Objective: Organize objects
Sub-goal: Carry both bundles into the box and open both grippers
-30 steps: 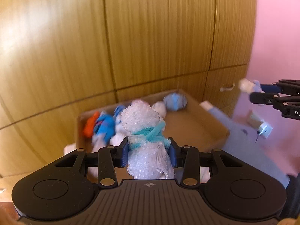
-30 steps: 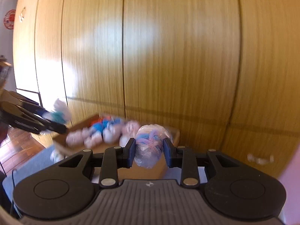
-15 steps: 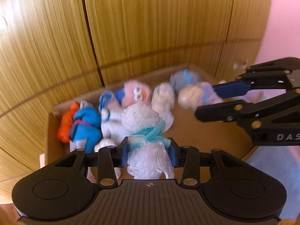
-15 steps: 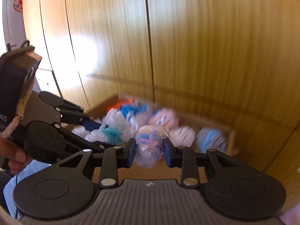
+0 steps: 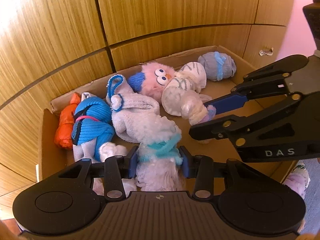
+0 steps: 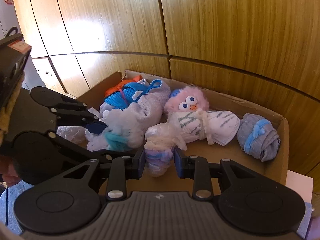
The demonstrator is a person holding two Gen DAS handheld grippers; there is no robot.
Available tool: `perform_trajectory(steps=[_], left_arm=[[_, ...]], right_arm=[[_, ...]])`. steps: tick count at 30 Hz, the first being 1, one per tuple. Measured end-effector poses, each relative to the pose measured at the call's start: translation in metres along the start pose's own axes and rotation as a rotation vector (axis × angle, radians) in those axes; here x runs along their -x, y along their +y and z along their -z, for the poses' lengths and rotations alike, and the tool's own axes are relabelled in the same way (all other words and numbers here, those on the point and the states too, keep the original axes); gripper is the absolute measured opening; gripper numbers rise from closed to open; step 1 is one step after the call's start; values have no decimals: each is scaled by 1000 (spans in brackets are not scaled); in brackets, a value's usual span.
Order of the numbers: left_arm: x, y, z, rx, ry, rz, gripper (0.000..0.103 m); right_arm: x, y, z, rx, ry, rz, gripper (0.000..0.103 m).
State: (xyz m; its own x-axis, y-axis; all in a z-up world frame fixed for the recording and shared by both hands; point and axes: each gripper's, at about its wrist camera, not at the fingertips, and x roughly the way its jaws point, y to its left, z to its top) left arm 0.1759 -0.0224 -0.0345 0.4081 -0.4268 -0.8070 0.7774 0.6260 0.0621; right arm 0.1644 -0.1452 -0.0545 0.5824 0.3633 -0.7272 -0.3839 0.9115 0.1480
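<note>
Left gripper (image 5: 158, 161) clamps a fuzzy white teal-tied bundle (image 5: 158, 140), right gripper (image 6: 159, 160) a purple-banded bundle (image 6: 160, 150), over the cardboard box (image 5: 238, 60); next, release inside.

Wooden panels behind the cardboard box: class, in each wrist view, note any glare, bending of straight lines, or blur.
Left wrist view: wooden panels bow with fisheye distortion, glare at upper left; the cardboard box is sharp. Right wrist view: a bright glare patch on the panels, seams curved, upper wood slightly smeared.

Eight sock bundles (image 5: 92, 118), one cardboard box (image 5: 242, 64)
</note>
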Motion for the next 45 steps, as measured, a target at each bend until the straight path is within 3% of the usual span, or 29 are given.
perform_trajectory(steps=[11,12,14,20,45], left_arm=[[3,-7,5,-48,-25,-31,53],[2,-7,5,-47,-25,-34,55],[2,-8,5,-50,-23,-46,69],[7,-11,4,-49,-30,-47,81],[48,-2,10,11,-42,-57,96]], right_arm=[[-6,8,-7,28,38,-12,30],[-6,8,-7,30,40,-8,30],[-5,8,-8,32,43,-4,34],[6,8,-9,37,34,3,39],[49,20,-6,36,-10,57,55]])
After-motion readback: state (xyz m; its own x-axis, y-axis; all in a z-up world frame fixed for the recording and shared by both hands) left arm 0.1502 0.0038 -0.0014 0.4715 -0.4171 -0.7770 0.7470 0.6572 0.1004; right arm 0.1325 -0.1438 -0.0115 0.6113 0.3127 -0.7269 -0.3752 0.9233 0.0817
